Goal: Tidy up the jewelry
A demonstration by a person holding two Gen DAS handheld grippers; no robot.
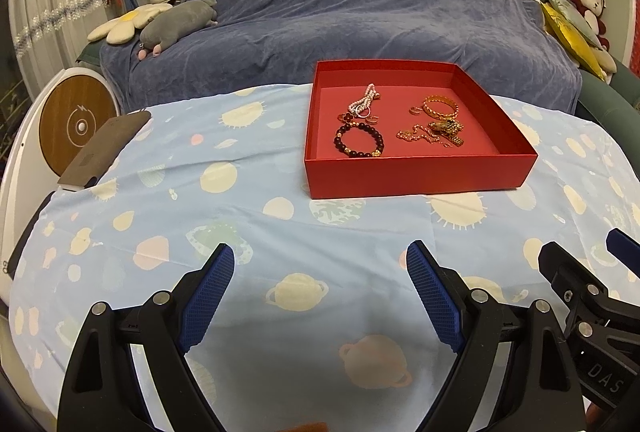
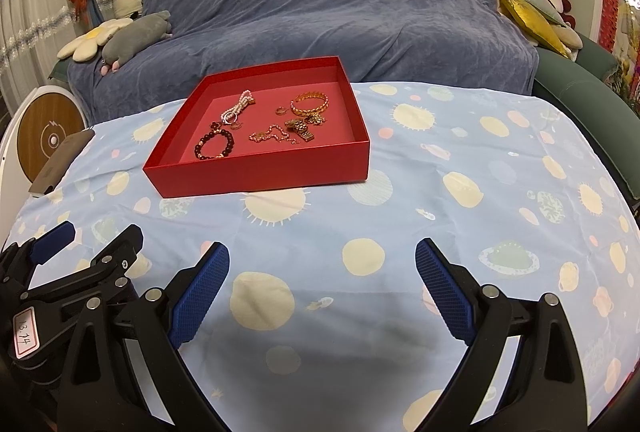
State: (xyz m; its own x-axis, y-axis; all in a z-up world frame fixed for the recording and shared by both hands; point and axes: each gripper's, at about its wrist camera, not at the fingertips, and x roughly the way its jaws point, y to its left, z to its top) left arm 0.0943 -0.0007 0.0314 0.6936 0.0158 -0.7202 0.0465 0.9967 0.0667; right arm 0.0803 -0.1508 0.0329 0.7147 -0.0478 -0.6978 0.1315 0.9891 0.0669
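A red open box (image 1: 416, 174) (image 2: 260, 176) stands on the table with several jewelry pieces inside. A dark bead bracelet (image 1: 359, 141) (image 2: 214, 145) lies front left, a pearl strand (image 1: 365, 99) (image 2: 239, 105) back left, a gold bangle (image 1: 440, 107) (image 2: 309, 103) back right, and a gold chain (image 1: 420, 135) (image 2: 272, 136) beside a gold watch (image 1: 448, 130) (image 2: 303, 130). My left gripper (image 1: 320, 256) is open and empty, well short of the box. My right gripper (image 2: 322, 252) is open and empty, in front of the box and to its right.
A light blue tablecloth (image 1: 240, 216) (image 2: 460, 192) with planet prints covers the table. A dark phone-like slab (image 1: 104, 152) (image 2: 60, 160) lies at its left edge, next to a round wooden-faced device (image 1: 76, 124). A blue-covered sofa (image 1: 340, 4) with plush toys stands behind.
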